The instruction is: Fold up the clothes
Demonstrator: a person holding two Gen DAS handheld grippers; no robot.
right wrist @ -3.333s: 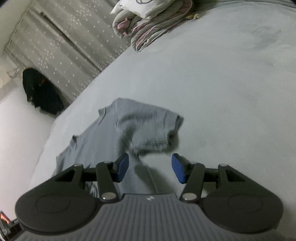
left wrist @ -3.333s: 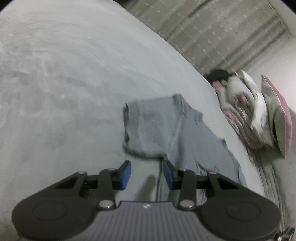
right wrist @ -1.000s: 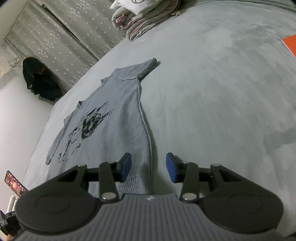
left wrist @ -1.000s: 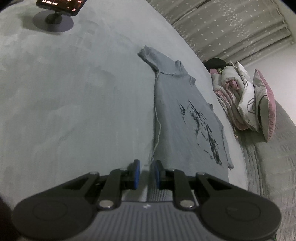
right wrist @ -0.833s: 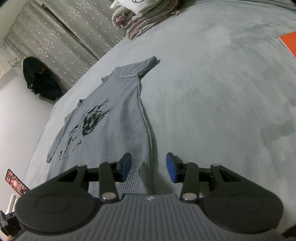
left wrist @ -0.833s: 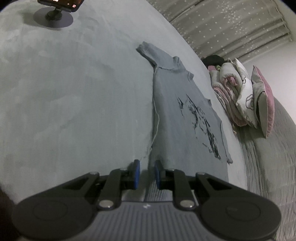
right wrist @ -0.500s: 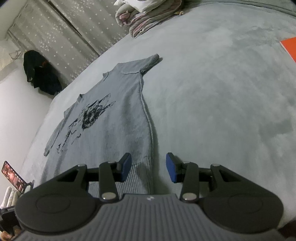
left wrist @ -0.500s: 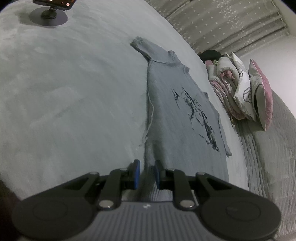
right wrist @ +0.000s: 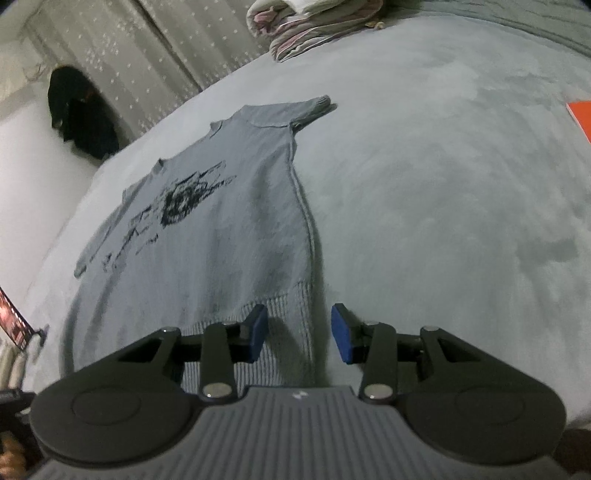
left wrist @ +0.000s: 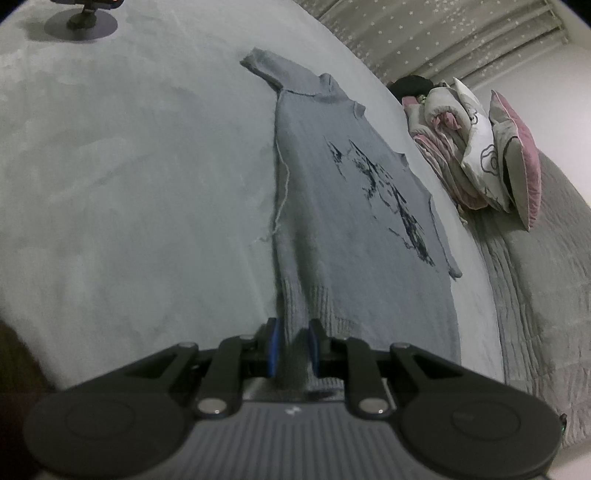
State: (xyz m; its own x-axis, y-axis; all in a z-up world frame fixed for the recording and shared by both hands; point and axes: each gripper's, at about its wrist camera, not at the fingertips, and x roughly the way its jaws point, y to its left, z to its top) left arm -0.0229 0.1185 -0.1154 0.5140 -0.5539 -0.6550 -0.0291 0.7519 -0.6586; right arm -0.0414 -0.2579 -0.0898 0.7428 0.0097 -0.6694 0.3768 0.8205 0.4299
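A grey knit T-shirt (left wrist: pixel 332 206) with a dark print lies flat and spread out on the grey bed cover (left wrist: pixel 129 184), collar end far, ribbed hem near me. My left gripper (left wrist: pixel 292 350) is shut on the hem's left corner, with fabric bunched between its blue pads. In the right wrist view the shirt (right wrist: pixel 229 236) runs away to the upper left. My right gripper (right wrist: pixel 299 330) is open, and the hem's right corner lies under and between its fingers.
A phone on a round stand (left wrist: pixel 81 22) sits far left on the bed. Folded quilts and pillows (left wrist: pixel 480 147) pile at the right. An orange object (right wrist: pixel 580 118) lies at the right edge. Dark clothes (right wrist: pixel 81 118) hang by the curtain (right wrist: pixel 147 55).
The shirt was pulled out flat from a crumpled heap. Over the last second both grippers drew back a little along the hem; the left stays shut, the right stays open.
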